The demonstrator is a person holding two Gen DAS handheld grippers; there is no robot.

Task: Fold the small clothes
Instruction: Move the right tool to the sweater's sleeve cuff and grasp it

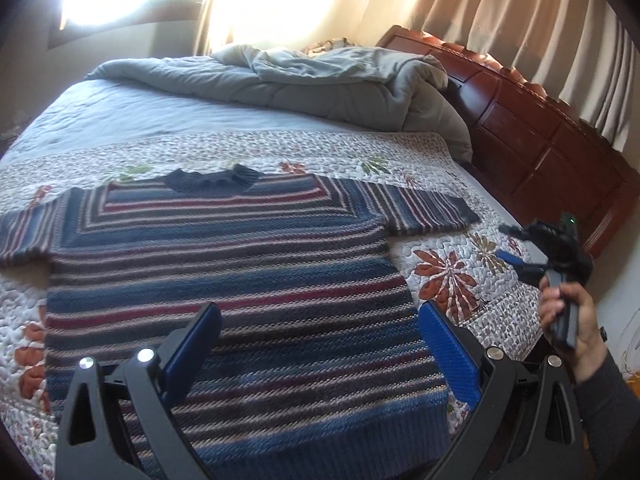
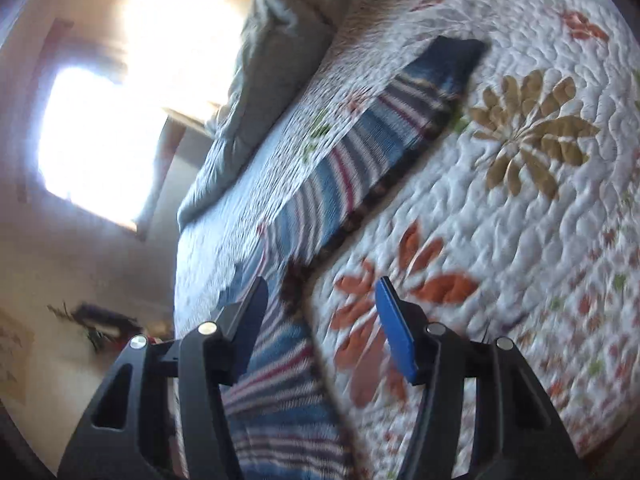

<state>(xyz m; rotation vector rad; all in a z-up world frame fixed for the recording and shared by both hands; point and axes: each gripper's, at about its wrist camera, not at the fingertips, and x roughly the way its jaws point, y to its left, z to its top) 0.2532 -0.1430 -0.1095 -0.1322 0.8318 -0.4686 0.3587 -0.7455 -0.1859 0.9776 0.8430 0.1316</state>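
Note:
A small striped knit sweater point(image 1: 224, 272), blue, grey and red, lies flat on the floral quilt point(image 1: 460, 280), collar at the far side and both sleeves spread out. My left gripper point(image 1: 320, 316) is open and empty above the sweater's lower half. My right gripper point(image 2: 322, 292) is open and empty, tilted sideways over the sweater's right edge point(image 2: 280, 376), below its right sleeve point(image 2: 404, 116). In the left wrist view the right gripper point(image 1: 516, 248) is held in a hand off the sweater's right side.
A rumpled grey duvet point(image 1: 320, 80) is heaped at the far end of the bed. A dark wooden headboard point(image 1: 540, 132) runs along the right, with curtains point(image 1: 520, 20) behind. A bright window point(image 2: 92, 136) glares.

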